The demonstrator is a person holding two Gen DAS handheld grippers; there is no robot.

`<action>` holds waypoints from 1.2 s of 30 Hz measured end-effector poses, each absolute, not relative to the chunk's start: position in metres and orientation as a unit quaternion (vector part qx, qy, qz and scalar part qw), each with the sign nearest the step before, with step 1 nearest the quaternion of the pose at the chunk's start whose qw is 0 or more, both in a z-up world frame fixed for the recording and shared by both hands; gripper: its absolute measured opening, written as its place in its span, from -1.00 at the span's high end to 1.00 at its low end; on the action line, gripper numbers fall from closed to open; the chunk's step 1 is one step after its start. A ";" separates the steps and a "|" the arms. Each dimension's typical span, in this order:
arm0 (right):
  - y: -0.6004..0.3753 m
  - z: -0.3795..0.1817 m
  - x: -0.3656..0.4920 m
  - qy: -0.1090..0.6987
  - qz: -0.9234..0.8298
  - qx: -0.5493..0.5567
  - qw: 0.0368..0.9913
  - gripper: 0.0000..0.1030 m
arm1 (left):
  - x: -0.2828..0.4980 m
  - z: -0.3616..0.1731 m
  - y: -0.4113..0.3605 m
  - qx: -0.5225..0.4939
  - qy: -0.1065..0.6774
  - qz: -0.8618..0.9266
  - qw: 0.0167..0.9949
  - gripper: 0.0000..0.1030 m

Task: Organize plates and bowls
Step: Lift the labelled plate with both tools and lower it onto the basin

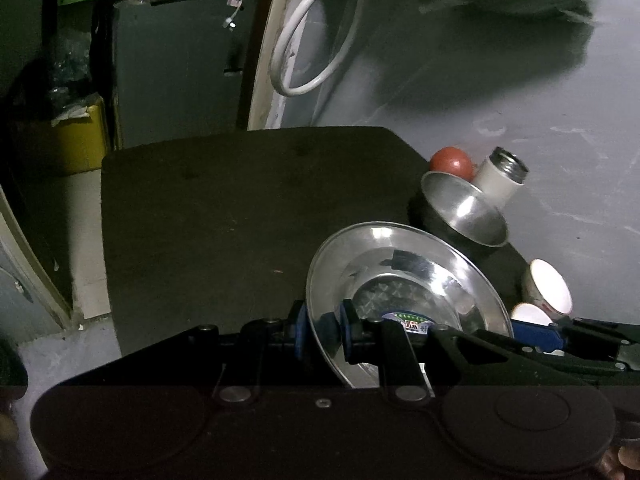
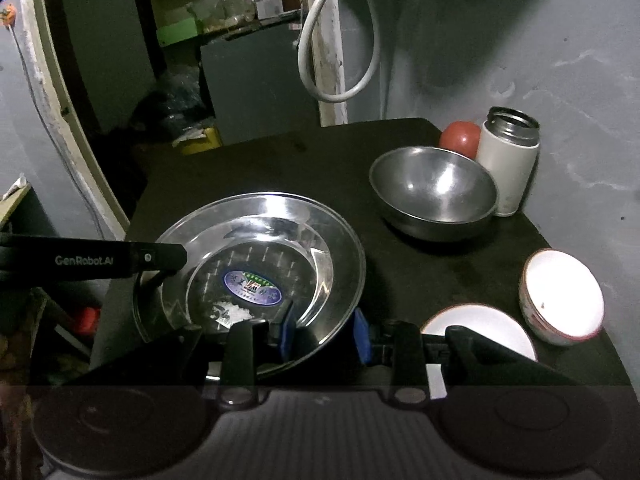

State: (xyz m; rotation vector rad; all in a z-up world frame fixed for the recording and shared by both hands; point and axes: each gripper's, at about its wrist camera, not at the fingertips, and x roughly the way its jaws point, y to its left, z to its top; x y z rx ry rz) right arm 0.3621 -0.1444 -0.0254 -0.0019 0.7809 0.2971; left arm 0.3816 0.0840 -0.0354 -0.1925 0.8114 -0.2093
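We have the left gripper (image 1: 323, 330) clamped on the near-left rim of the steel plate (image 2: 256, 264), which lies low over the dark table (image 2: 280, 160). Our right gripper (image 2: 323, 334) straddles the plate's near-right rim, blue pads (image 2: 361, 336) on either side with a gap at one; we cannot tell if it grips. Further right we see the steel bowl (image 2: 434, 192), a white flask (image 2: 507, 160), and two white bowls (image 2: 562, 296).

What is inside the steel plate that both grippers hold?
The steel plate holds an oval label sticker at its centre and a small white clump near the front. The right gripper and left gripper cover parts of its rim.
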 end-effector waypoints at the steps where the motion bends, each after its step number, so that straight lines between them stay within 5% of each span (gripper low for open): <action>1: -0.146 -0.023 0.358 0.378 0.144 0.000 0.915 0.33 | 0.377 -0.033 0.083 -0.093 0.391 -0.103 0.910 0.64; 36: -0.164 -0.020 0.219 0.420 0.201 -0.030 0.885 0.30 | 0.235 -0.034 0.067 -0.041 0.450 -0.124 0.884 0.56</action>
